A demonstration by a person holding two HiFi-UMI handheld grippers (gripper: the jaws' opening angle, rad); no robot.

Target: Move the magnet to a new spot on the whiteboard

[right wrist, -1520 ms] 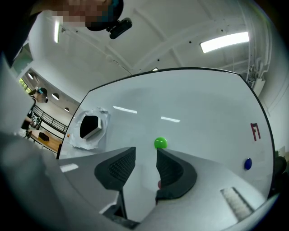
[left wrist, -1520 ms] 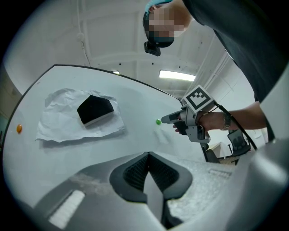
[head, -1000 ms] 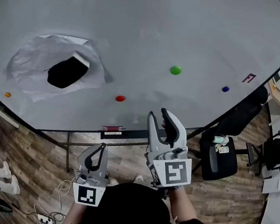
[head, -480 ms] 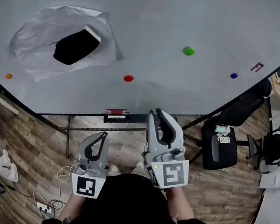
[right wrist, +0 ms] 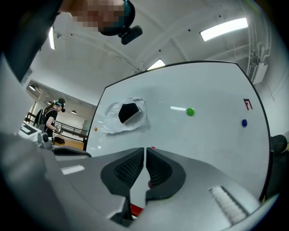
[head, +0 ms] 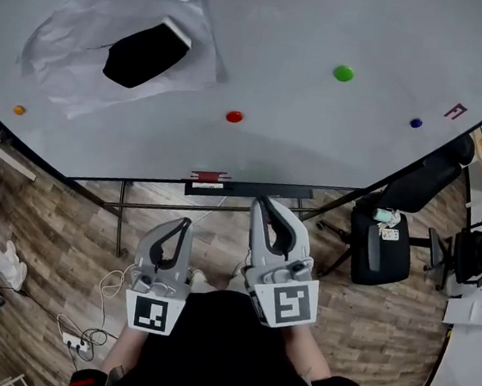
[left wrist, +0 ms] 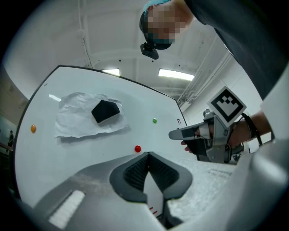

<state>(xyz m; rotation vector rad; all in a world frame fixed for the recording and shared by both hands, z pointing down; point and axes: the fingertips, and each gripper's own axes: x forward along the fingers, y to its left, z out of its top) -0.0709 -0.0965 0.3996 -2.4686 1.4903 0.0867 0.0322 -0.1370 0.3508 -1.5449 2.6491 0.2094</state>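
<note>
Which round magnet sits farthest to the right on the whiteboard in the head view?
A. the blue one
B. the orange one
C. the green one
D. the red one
A: the blue magnet lies to the right of the green magnet, the red magnet and the orange magnet on the whiteboard; only the red letter mark is further right.

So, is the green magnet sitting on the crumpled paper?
No, the green magnet sits on the bare whiteboard, well to the right of the crumpled paper in the head view.
</note>
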